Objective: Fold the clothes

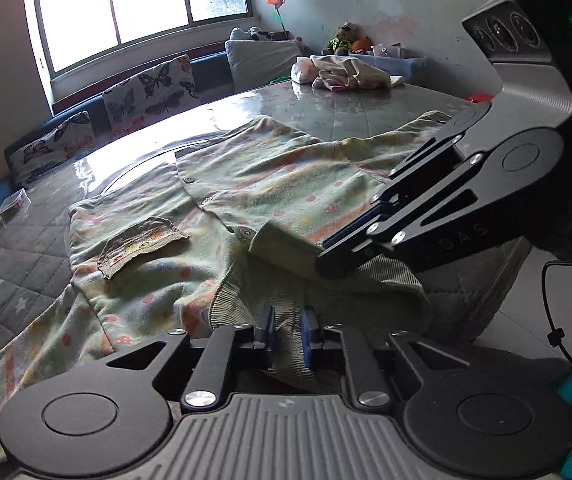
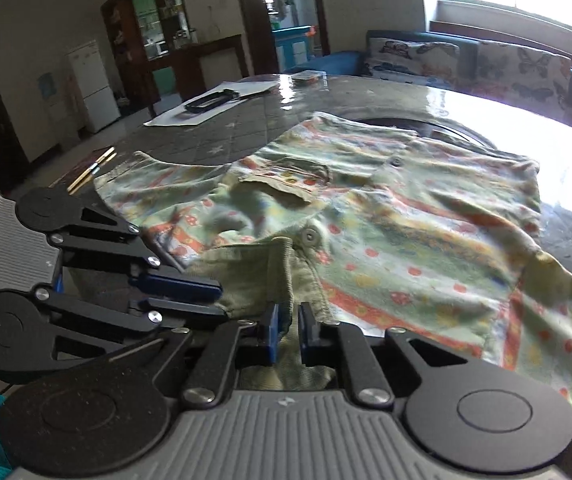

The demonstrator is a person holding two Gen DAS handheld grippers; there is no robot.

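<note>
A pale green shirt [image 1: 246,184] with orange and yellow print lies spread, front up, on the quilted table; its chest pocket [image 1: 142,244] and buttons show. The ribbed collar [image 1: 238,292] is bunched at the near edge. My left gripper [image 1: 289,316] is shut on a fold of that collar, the cloth pinched between its blue pads. My right gripper [image 1: 326,258] comes in from the right and clamps the collar flap beside it. In the right wrist view the same shirt [image 2: 406,240] stretches away, my right gripper [image 2: 288,316] pinches the collar [image 2: 286,272], and the left gripper [image 2: 214,296] sits just left.
A heap of light clothes [image 1: 350,72] lies at the far end of the table [image 1: 366,108]. White paper with a black frame [image 2: 214,104], a small clear box [image 2: 306,76] and pencils [image 2: 90,172] lie on the far side. Butterfly cushions [image 1: 150,92] line a sofa under the window.
</note>
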